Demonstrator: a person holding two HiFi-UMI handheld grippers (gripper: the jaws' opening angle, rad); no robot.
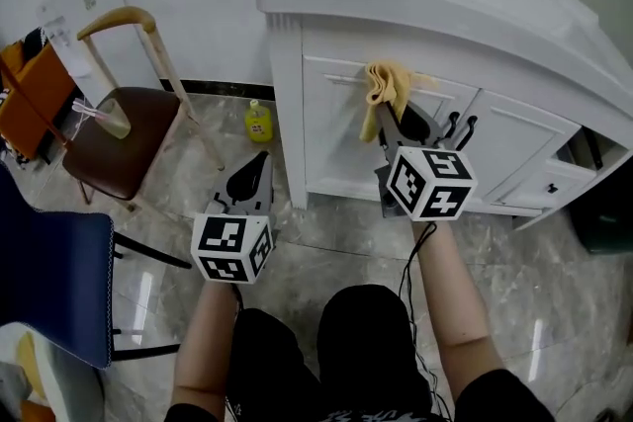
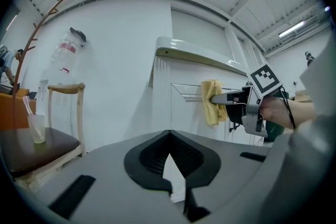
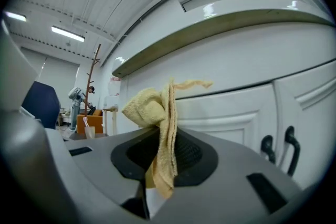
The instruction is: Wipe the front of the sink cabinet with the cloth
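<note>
Looking down in the head view: my right gripper [image 1: 392,126] holds the cloth [image 1: 384,86] up at the sink cabinet [image 1: 331,143] front, its tips buried under the folds. My left gripper [image 1: 259,163] hangs low, well apart.
Left gripper view: jaws clenched, nothing between them; the cloth [image 2: 211,102] is ahead to the right.
Right gripper view: jaws grasp the cloth [image 3: 161,128], bunched above, tail drooping. Contact with the door unclear.
</note>
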